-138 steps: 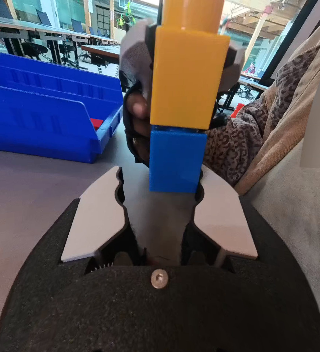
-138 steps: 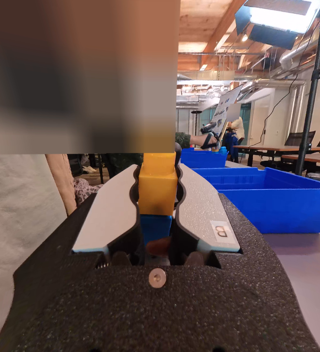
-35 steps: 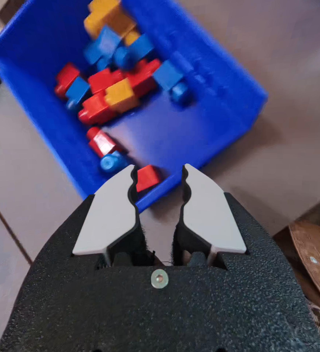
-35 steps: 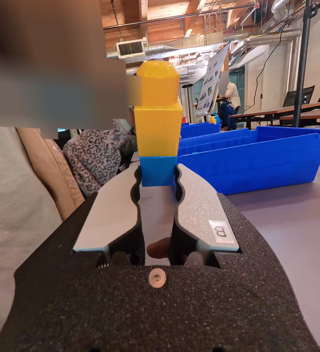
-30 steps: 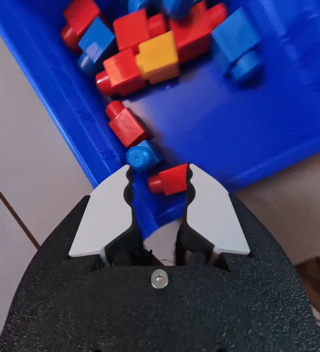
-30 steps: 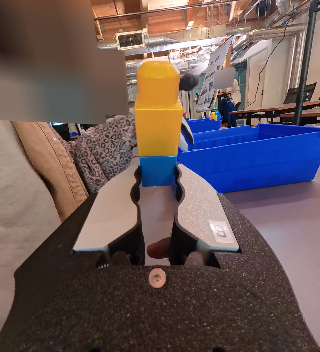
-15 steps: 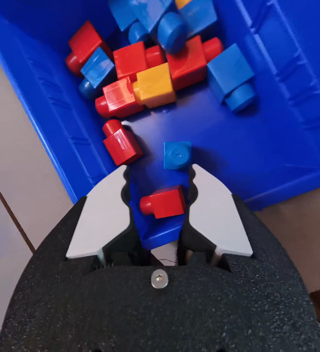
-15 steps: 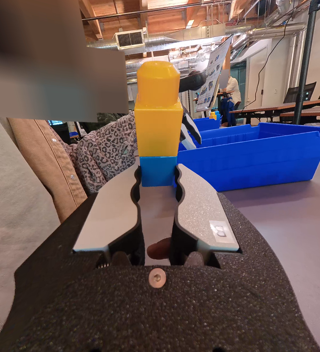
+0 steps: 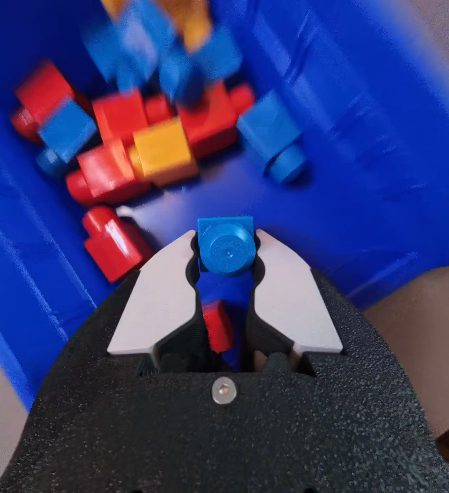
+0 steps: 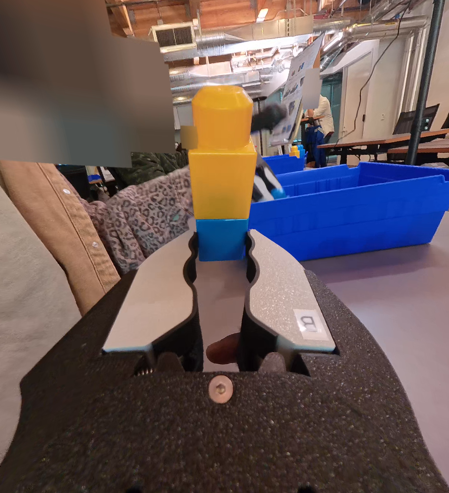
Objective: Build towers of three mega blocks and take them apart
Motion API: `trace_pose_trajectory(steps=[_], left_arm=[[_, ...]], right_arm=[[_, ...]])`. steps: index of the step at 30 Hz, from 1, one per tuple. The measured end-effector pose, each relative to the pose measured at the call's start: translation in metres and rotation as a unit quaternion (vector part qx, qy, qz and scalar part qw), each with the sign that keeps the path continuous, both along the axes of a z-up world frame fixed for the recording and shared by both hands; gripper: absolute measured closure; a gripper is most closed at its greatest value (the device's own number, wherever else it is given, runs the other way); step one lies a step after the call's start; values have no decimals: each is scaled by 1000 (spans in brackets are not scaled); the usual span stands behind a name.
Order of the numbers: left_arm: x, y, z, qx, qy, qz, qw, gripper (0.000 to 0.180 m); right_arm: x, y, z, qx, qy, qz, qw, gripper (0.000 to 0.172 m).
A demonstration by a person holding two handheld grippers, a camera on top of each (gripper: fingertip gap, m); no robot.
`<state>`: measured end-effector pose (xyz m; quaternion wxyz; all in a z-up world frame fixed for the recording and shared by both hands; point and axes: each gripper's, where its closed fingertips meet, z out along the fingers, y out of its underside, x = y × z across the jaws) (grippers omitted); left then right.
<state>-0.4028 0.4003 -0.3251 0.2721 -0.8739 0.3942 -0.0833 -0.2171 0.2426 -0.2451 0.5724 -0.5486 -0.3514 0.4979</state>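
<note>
My left gripper (image 9: 224, 240) is inside the blue bin (image 9: 351, 186), shut on a blue block (image 9: 226, 253) whose stud faces the camera. Both fingertips press its sides. The block is sharp while the bin behind it is blurred. A red block (image 9: 218, 328) lies lower down between the fingers, not gripped. In the right wrist view a two-block tower stands on the grey table (image 10: 378, 293), a yellow block (image 10: 222, 181) on a blue base block (image 10: 220, 232). My right gripper (image 10: 221, 240) is shut on the base block. The left gripper (image 10: 266, 181) shows behind the tower, over the bin.
The bin holds several loose red, blue and yellow blocks, among them a red one (image 9: 111, 245) and a yellow one (image 9: 164, 152). A person's leopard-print sleeve (image 10: 137, 213) and tan jacket (image 10: 57, 226) are close on the left. The bin's long wall (image 10: 351, 221) stands right of the tower.
My left gripper moved deeper into the bin, passed over the red block and closed on the upright blue block. My right gripper has kept its hold on the tower's base.
</note>
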Motion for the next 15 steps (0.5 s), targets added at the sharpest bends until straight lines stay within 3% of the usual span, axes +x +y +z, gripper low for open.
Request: trace_pose_trajectory(steps=[1,3,5,6,7,9,15], left_arm=[[14,-2,22,36,-56,-23,998,144],[51,-25,80,107,-201,-115,967,144],[84,-72,141,158,-347,-231,895,144],[96,-97,161,170,-393,-283,859,145],[106,-118,171,174,-405,-322,838,145],[124,-144,166,179,-367,-371,834,145],[158,-170,126,120,-238,-420,867,145]], right_arm=[[-1,1,-3,1,-17,-6,1000,138],[-5,4,-13,4,-72,-20,997,138],[-10,3,-22,7,-126,-21,992,138],[-12,2,-26,5,-145,-18,989,138],[-15,0,-29,3,-158,-15,987,138],[-19,-2,-36,1,-179,-10,984,138],[-23,-6,-46,28,-227,-14,973,138]])
